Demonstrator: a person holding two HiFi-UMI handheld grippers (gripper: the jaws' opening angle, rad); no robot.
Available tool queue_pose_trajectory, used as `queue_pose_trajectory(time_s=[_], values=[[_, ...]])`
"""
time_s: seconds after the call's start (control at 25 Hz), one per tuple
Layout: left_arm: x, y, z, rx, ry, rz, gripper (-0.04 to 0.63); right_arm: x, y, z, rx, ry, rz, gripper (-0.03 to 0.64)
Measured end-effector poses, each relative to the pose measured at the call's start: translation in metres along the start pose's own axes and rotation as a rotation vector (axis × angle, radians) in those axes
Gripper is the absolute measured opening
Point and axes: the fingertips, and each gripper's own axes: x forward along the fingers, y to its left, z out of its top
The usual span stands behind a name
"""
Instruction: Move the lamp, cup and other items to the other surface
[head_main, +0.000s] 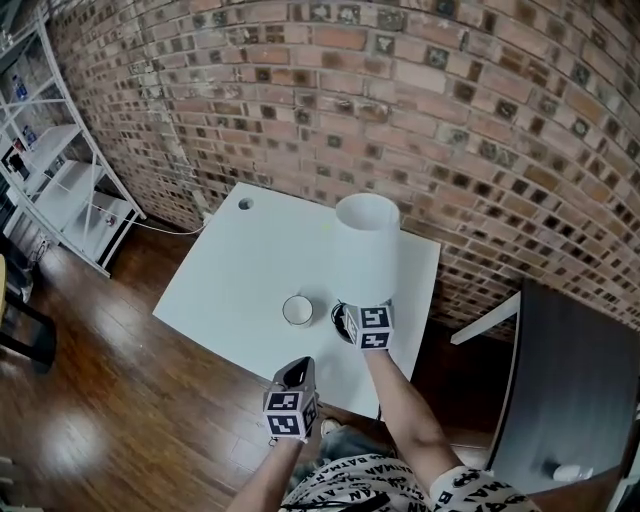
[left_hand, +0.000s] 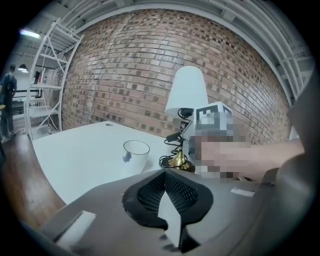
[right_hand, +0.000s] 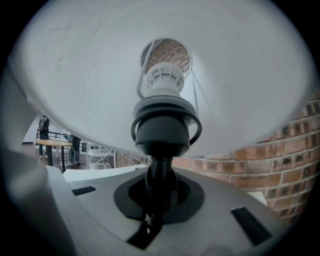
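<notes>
A lamp with a white shade (head_main: 365, 235) and a brass base (left_hand: 179, 161) stands on the white table (head_main: 230, 285), near its front right. My right gripper (head_main: 347, 318) is shut on the lamp's dark stem (right_hand: 160, 172), just under the bulb socket, with the shade (right_hand: 90, 75) spreading overhead. A small white cup (head_main: 297, 310) stands upright to the left of the lamp; it also shows as the cup (left_hand: 135, 154) in the left gripper view. My left gripper (head_main: 296, 374) hovers at the table's front edge, its jaws (left_hand: 167, 195) shut on nothing, pointing at the cup and lamp (left_hand: 187, 92).
A dark table (head_main: 575, 400) stands to the right with a small white object (head_main: 567, 472) on it. The lamp's black cord (left_hand: 166, 161) coils by its base. A brick wall (head_main: 450, 120) backs the white table. White shelving (head_main: 60, 180) stands far left on the wooden floor.
</notes>
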Motion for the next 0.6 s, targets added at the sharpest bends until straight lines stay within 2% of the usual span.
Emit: queue_pose_trajectory(time_s=[0.28, 0.6], values=[[0.001, 0.009, -0.005, -0.001, 0.02, 0.013, 0.0, 0.009, 0.011, 0.0, 0.01, -0.035, 0.023, 0.014], [-0.005, 0.011, -0.01, -0.004, 0.031, 0.01, 0.0, -0.021, 0.014, -0.016, -0.013, -0.049, 0.034, 0.012]])
